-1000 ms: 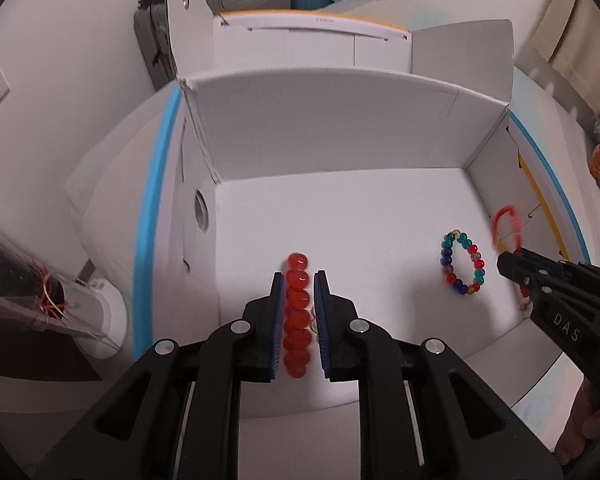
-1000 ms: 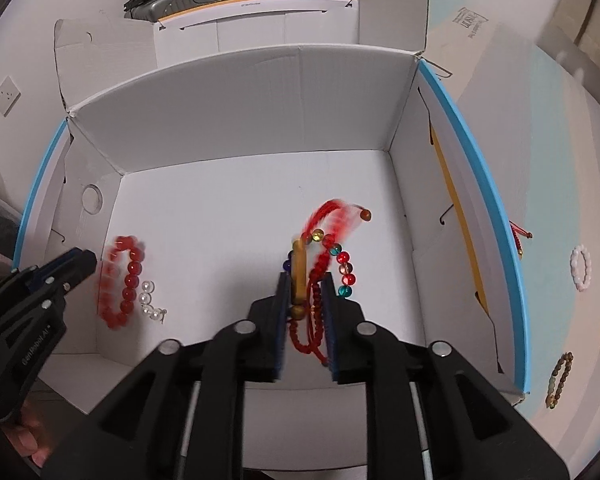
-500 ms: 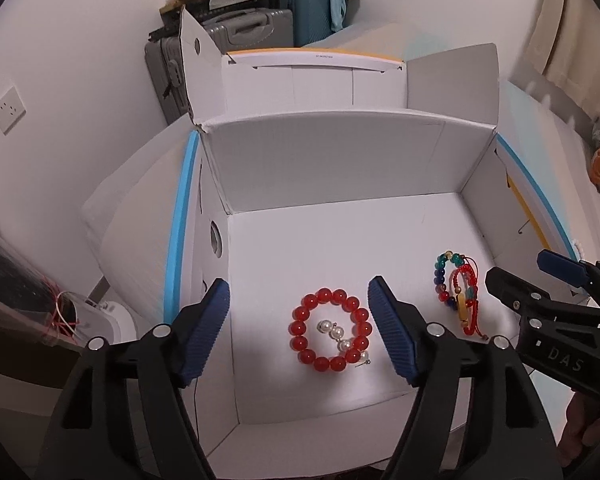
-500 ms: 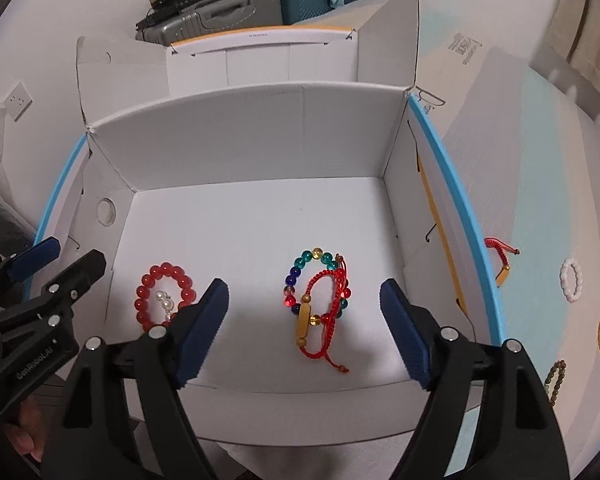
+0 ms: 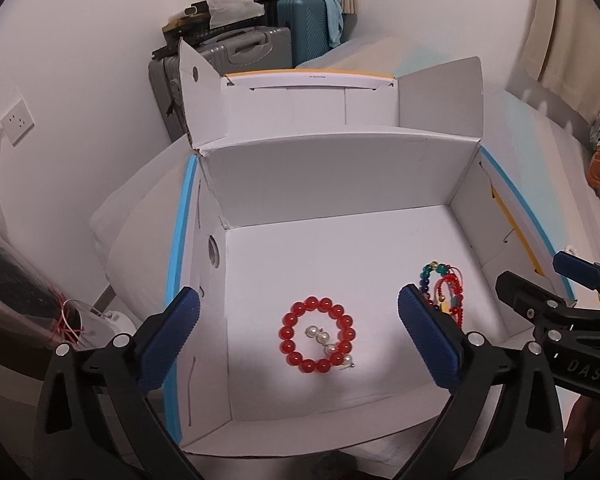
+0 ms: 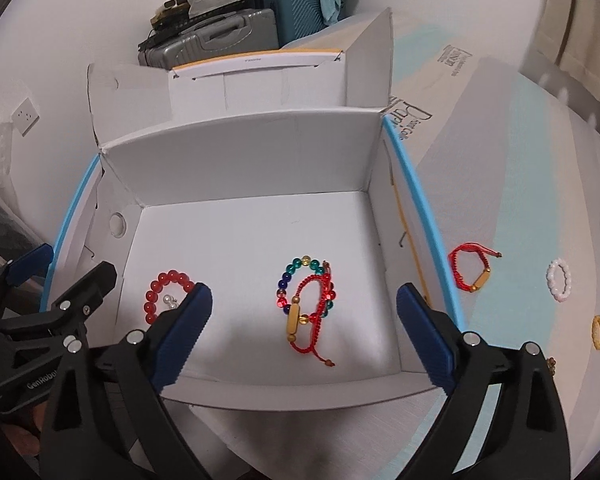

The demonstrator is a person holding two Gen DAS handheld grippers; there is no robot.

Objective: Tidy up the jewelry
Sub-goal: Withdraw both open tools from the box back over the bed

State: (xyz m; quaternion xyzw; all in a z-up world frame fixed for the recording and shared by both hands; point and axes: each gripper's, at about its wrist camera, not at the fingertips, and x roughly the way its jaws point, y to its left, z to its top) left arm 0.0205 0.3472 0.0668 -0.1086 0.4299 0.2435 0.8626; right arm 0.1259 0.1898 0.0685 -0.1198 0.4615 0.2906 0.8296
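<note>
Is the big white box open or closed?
Open. The box has its flaps standing up, and bracelets, like the red bead bracelet, show lying on its floor.

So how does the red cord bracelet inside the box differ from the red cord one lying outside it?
The red cord bracelet in the box lies across a multicolour bead bracelet; the red cord bracelet outside lies alone on the bedding. The boxed one's bar bead points toward the camera, the outside one's slants. The boxed one's tail trails nearer the camera. Both are red cord with one yellow bar bead.
</note>
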